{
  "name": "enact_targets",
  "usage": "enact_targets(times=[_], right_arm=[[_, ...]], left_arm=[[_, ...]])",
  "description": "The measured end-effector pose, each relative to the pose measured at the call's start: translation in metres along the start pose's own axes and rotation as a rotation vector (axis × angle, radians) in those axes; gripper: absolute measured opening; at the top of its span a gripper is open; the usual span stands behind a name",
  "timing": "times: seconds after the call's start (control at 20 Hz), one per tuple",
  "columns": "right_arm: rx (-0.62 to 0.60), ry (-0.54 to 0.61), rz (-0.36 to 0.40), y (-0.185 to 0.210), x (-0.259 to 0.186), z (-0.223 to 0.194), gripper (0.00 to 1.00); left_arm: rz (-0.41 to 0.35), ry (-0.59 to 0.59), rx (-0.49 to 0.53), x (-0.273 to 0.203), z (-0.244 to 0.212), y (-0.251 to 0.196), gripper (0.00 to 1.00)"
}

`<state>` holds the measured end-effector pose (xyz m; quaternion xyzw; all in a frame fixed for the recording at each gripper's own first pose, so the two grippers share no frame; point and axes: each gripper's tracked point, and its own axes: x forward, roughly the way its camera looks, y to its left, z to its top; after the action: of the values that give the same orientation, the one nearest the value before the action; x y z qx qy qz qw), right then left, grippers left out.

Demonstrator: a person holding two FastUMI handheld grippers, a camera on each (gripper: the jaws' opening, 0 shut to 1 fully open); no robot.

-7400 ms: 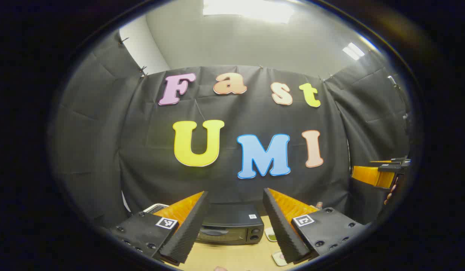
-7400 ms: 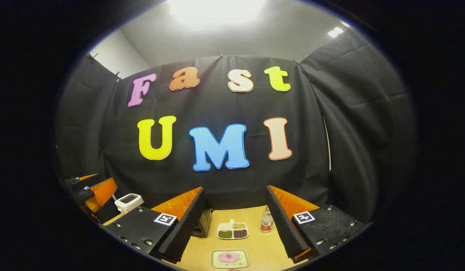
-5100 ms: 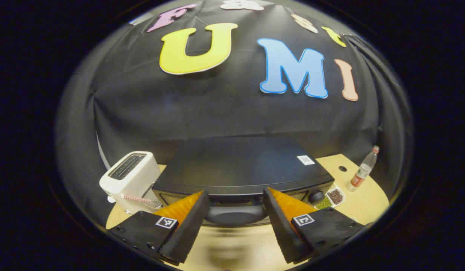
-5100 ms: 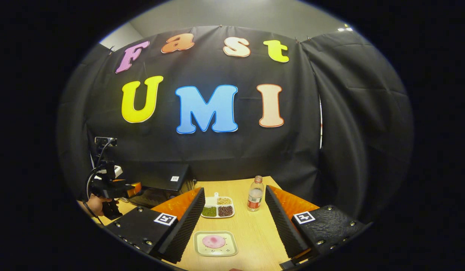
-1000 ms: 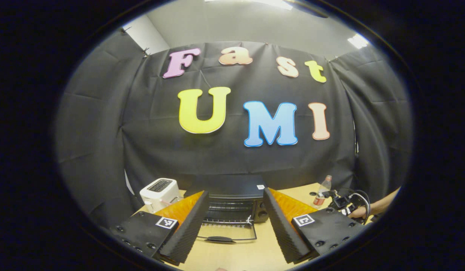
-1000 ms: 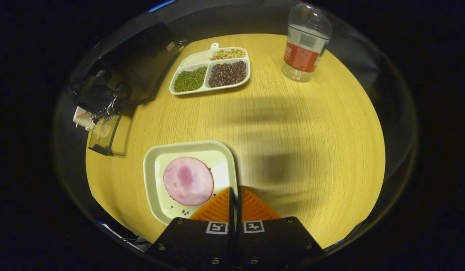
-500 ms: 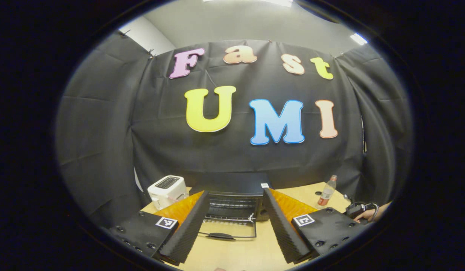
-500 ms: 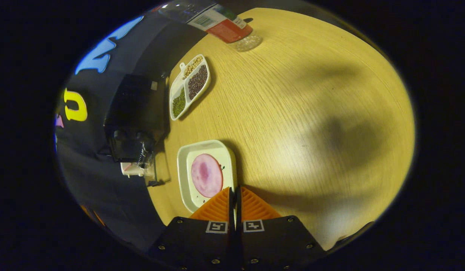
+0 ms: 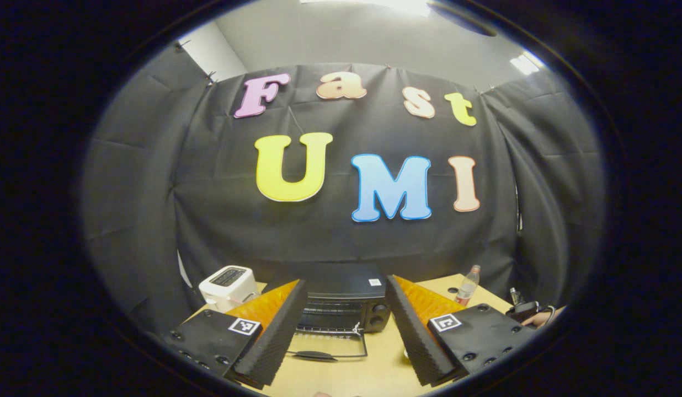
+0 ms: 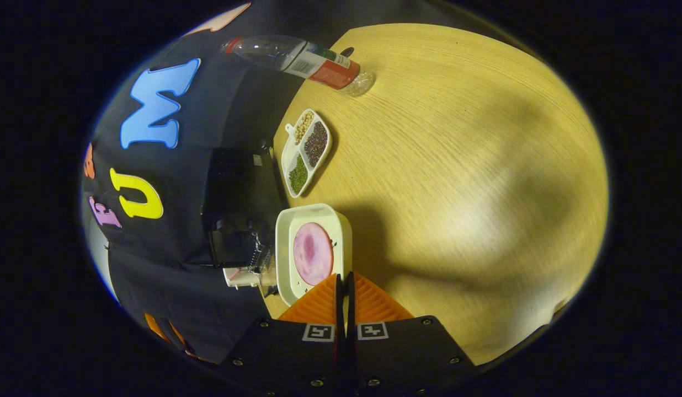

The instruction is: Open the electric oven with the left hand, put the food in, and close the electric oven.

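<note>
In the left gripper view the black electric oven stands at the back of the table, its glass door folded down flat toward me, rack visible inside. My left gripper hovers open in front of it, holding nothing. In the right gripper view my right gripper is shut on the rim of a white square plate carrying a round pink slice of food. The plate hangs beside the oven, close to its open front. The view is rolled sideways.
A white toaster sits left of the oven. A divided tray of beans and a plastic bottle stand on the wooden table right of the oven. A hand shows at the far right of the left gripper view.
The right gripper has carried the plate up off the table and closer to the oven, rolling further sideways. The left gripper has shifted slightly and stays open; the oven door stays down.
</note>
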<state>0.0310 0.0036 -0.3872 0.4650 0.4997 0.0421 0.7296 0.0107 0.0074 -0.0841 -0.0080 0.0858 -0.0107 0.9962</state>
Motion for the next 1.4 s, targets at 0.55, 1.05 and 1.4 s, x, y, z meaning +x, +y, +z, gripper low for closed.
enact_targets(times=[0.55,1.05,1.4], right_arm=[[0.120,-0.161,0.046,0.095,-0.001,-0.098,0.01],[0.247,-0.261,0.029,0.171,0.088,-0.121,0.01],[0.372,-0.387,-0.001,0.211,0.148,-0.105,0.01]], left_arm=[[-0.132,-0.034,-0.015,0.019,0.006,0.069,0.92],[-0.043,-0.018,-0.005,0.001,-0.005,0.159,1.00],[0.055,0.018,0.000,-0.013,-0.016,0.216,1.00]])
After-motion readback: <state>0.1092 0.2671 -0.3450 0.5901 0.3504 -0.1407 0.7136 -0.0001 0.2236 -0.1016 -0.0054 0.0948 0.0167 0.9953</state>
